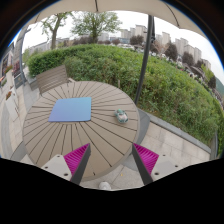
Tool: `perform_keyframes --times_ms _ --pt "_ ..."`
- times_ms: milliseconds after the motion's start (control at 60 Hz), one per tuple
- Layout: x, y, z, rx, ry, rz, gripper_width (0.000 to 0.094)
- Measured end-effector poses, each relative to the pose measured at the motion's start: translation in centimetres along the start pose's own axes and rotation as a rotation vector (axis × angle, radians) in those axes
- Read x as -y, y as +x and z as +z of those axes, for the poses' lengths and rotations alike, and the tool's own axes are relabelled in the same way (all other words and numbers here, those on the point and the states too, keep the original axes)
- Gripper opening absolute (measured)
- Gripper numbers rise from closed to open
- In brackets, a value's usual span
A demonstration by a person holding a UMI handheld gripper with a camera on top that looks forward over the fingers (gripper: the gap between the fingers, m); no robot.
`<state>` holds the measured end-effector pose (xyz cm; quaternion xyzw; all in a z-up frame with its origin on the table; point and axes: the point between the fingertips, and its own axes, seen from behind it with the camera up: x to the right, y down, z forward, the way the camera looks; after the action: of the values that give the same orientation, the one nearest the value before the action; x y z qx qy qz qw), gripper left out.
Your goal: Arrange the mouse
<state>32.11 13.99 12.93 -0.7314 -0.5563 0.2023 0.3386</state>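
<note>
A small grey-green mouse (121,116) lies on the right part of a round wooden slatted table (60,135). A blue mouse mat (71,109) lies flat near the table's middle, to the left of the mouse and apart from it. My gripper (111,157) is held above the table's near edge, well short of both. Its two fingers with magenta pads (76,156) stand wide apart with nothing between them.
A wooden bench (52,78) stands beyond the table on the left. A dark parasol pole (146,55) rises on the right behind the table. A green hedge (120,65) runs behind, with paving (175,145) around the table.
</note>
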Motion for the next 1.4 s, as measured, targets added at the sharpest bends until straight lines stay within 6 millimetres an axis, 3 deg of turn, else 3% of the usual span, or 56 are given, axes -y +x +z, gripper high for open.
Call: perform_keyframes --times_ms 367,700,933,1200,1233,1250,1267,1333,1400 --pt "3.0 4.9 12.5 0.058 0.049 0.003 0.0856" --pt "3.9 5.2 22.8 0.112 -0.001 0.016 0.0857" --pt "5.4 4.7 27.0 0.134 -0.014 0.017 0.0856" --pt "6.8 4.3 29.0 0.142 -0.014 -0.031 0.0859" --pt "6.8 4.1 29.0 0.146 -0.017 -0.05 0.0794" --pt "6.9 4.0 29.0 0.154 -0.016 -0.061 0.0645" --pt "6.8 3.9 29.0 0.158 -0.017 -0.065 0.041" --pt "7.7 5.2 29.1 0.116 -0.003 -0.05 0.0395" --pt "7.7 5.1 28.9 0.116 -0.03 -0.036 0.0387"
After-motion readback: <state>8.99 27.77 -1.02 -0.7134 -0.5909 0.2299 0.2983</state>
